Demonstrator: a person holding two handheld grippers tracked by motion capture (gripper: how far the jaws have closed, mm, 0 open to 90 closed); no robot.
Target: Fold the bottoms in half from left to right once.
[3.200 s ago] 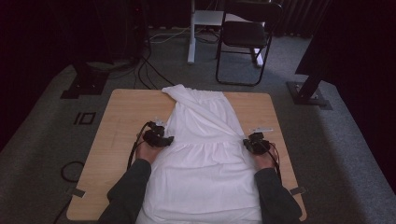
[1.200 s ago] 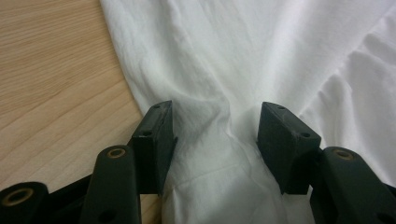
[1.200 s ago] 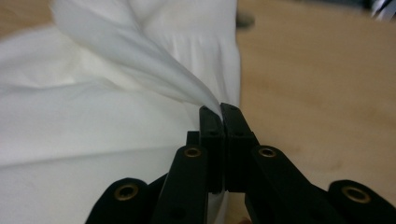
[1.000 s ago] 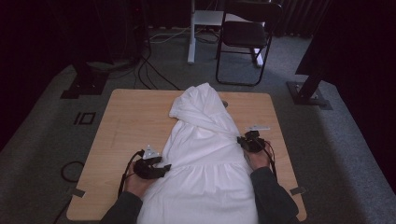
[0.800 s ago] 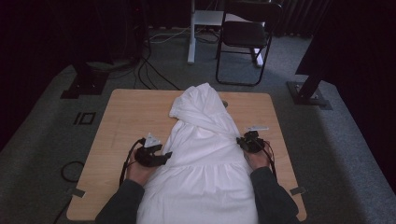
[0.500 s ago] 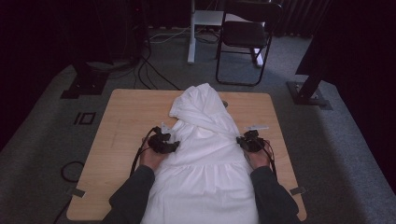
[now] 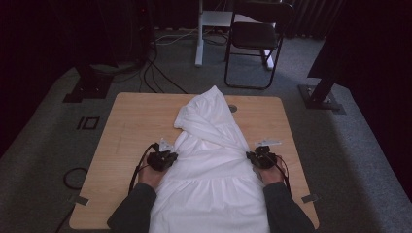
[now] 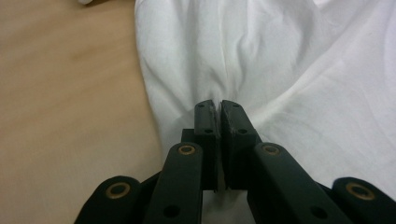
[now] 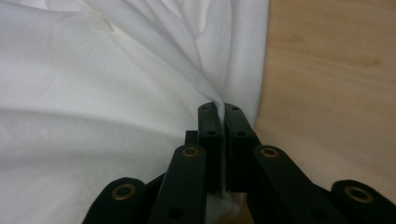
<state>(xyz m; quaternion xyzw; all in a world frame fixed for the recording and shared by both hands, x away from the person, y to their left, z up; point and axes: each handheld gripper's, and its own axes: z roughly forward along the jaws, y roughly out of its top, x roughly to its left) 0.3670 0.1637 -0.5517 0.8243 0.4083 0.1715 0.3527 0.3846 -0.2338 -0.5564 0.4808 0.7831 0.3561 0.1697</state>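
Your left gripper [image 7: 164,159], jaws just closed, and right gripper [image 7: 261,158] each pinch a side edge of the white garment [image 7: 214,160] on the wooden table [image 7: 131,121].

White cloth garment [image 7: 214,165], spread lengthwise down the middle of the wooden counter [image 7: 131,121], near end draped over the front edge. Far part folded back toward the middle, bunched in a rounded, hood-like heap of soft creases. Gathered seam running across the near half. Side edges pinched into small raised folds at left and right.
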